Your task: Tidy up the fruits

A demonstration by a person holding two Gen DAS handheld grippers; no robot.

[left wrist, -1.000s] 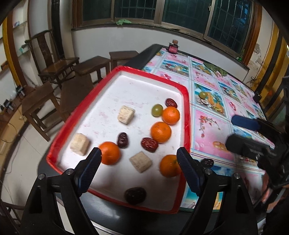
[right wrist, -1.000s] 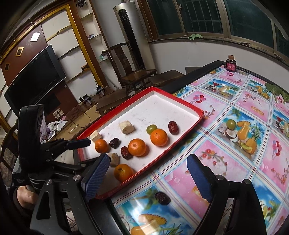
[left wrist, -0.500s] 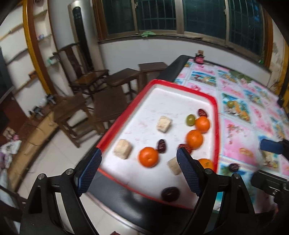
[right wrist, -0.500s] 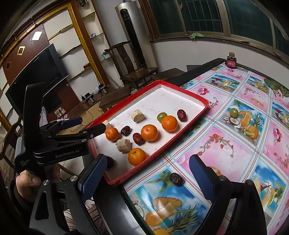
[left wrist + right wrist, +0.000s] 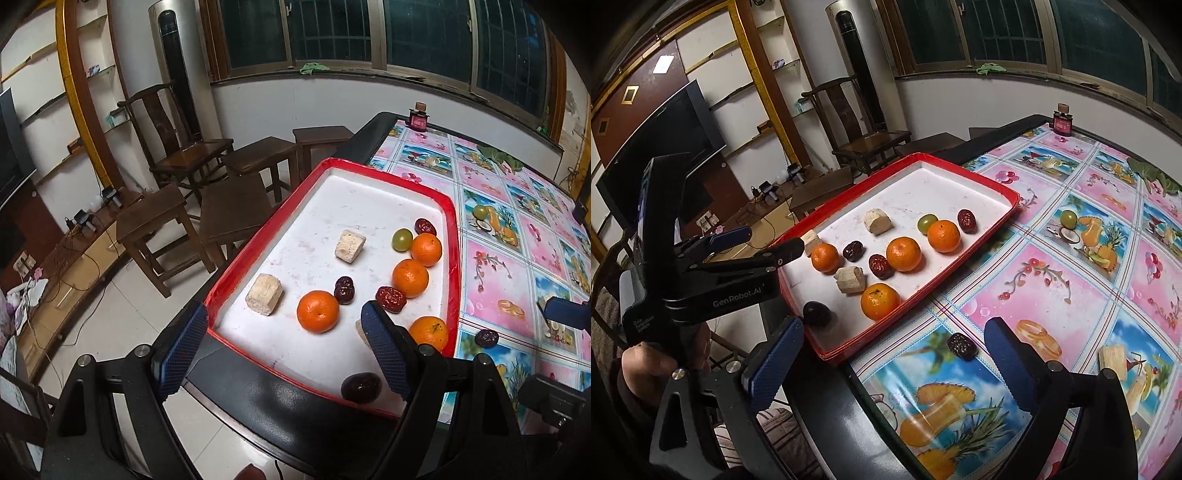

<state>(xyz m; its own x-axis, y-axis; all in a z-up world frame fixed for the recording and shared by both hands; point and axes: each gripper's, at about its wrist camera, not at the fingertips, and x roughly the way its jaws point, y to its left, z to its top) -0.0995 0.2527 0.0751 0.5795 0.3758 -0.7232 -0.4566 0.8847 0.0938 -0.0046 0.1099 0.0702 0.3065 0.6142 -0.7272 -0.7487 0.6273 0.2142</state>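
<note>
The stray red date (image 5: 962,346) lies on the patterned tabletop (image 5: 1052,280), just outside the near corner of the red-rimmed tray (image 5: 993,184), and it sits between the blue pads of my right gripper (image 5: 897,354), nearer the right-hand pad. That gripper's jaws are opening wide with nothing pressed between them, so I judge this date to be my next pick. To do it well, I should centre the date between the pads before lowering, come down until the tips nearly meet the cloth, and close gently, since a dried date is small and may roll or slip sideways. The tray rim is close, so I must keep the left pad clear of it. My left gripper (image 5: 284,349) hangs open and empty over the tray's near end, beside the nearest orange (image 5: 317,311).
</note>
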